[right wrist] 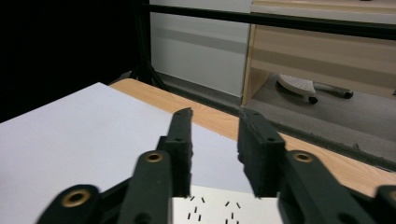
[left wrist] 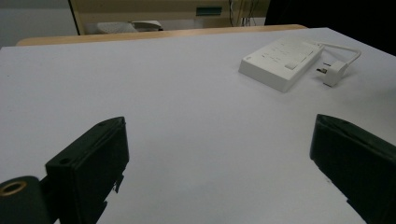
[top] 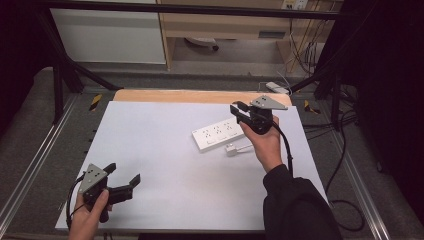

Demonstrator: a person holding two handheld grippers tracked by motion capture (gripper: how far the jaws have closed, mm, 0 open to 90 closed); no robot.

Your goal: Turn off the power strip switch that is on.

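scene: white table sheet [top: 165, 150] on a wooden table, white power strip [top: 218, 134] lying flat right of centre, sockets up
plug: white plug [top: 231, 149] on its short white cable [top: 245, 147], lying on the sheet just beside the strip's near edge, not inserted
plug, left gripper view: strip [left wrist: 281, 62] far right, plug [left wrist: 333, 73] just to its right, prongs pointing roughly at the strip
right gripper: right gripper [top: 242, 114] held above the strip's far right end, tilted forward; jaws narrowed to a small gap, nothing between them
right gripper view: right gripper [right wrist: 215, 140] looks out over the strip's socket slots [right wrist: 212, 207] toward the table's wooden edge [right wrist: 219, 122]; plug not between the jaws
left gripper: left gripper [top: 122, 179] at the near left corner, jaws wide apart, empty, well apart from the strip
step in hand (judged): likely getting set to pick up the plug or steady the strip; no contact yet
do it well: bring the right gripper back toward the plug and down, jaws either side of the plug body, not on the thin cable
do it well 2: clamp on the plug's flat sides so the prongs stay free and square to a socket
do it well 3: left gripper could pin the strip so it does not slide
risk: light strip may skid; plug may twist if pinched near a corner
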